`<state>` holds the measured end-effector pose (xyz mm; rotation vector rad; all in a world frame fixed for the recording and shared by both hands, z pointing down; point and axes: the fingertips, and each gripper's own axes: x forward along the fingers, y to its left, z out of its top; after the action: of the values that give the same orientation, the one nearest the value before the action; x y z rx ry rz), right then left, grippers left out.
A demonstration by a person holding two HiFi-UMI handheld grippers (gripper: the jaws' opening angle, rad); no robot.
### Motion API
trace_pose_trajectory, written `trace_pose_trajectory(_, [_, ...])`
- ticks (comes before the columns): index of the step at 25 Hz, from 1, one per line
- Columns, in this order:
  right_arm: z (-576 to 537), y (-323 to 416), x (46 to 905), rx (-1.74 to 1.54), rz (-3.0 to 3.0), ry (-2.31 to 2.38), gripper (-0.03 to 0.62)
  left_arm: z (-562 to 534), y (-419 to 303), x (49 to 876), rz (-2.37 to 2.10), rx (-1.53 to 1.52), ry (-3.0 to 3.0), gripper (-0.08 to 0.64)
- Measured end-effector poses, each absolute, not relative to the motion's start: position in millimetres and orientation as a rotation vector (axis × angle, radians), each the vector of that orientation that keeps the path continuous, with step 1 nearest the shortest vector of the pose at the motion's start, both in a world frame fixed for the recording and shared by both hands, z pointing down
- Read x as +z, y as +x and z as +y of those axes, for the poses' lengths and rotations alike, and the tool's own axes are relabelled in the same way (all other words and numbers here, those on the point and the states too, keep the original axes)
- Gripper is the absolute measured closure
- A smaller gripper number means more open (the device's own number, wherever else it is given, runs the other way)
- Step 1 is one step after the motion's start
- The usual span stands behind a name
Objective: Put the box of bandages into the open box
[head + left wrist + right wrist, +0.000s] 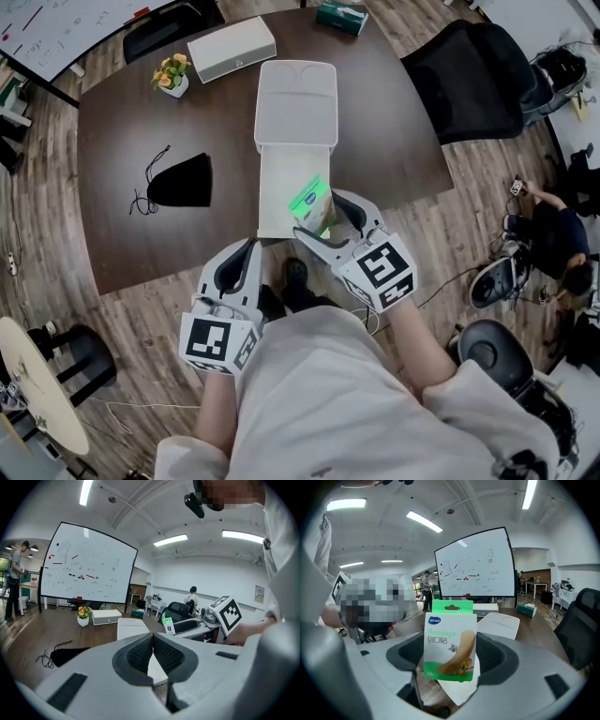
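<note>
Right claw (323,223): closed on the box of bandages (450,641), gripping its lower part from both sides. The carton stood upright, printed face towards the right gripper camera, green hang-tab on top.

Left claw (152,654): jaws fully together, nothing between them. It was held low at the near edge of the worktop (112,131), left of the right claw.

Location of the item: in the head view the box of bandages hung over the near right part of the open box (296,103), above its flat, folded-out lid (281,192) and short of the deep white compartment beyond it.

Other items noted, none in the path: 1 black pouch (183,180) to the left, 1 flower pot (171,75) and 1 white case (232,47) at the far side.

Assessment: the carry appeared about half done. Recommended practice: move the carton further away until it is centred over the compartment, lower it below the rim, then open the claw. Releasing now would likely drop it on the lid. The grip looked secure; the left claw should be kept clear.
</note>
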<state>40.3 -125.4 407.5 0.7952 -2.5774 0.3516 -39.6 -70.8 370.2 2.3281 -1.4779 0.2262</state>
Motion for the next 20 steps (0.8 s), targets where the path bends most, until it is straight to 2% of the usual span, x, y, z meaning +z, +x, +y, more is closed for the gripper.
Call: trace_pose_trajectory(20, [-142.7, 24.7, 478.9, 0.333, -2.377, 0.669, 0.241, -91.7, -58.7, 380.5, -1.452, 0.219, 2.318, 0.555])
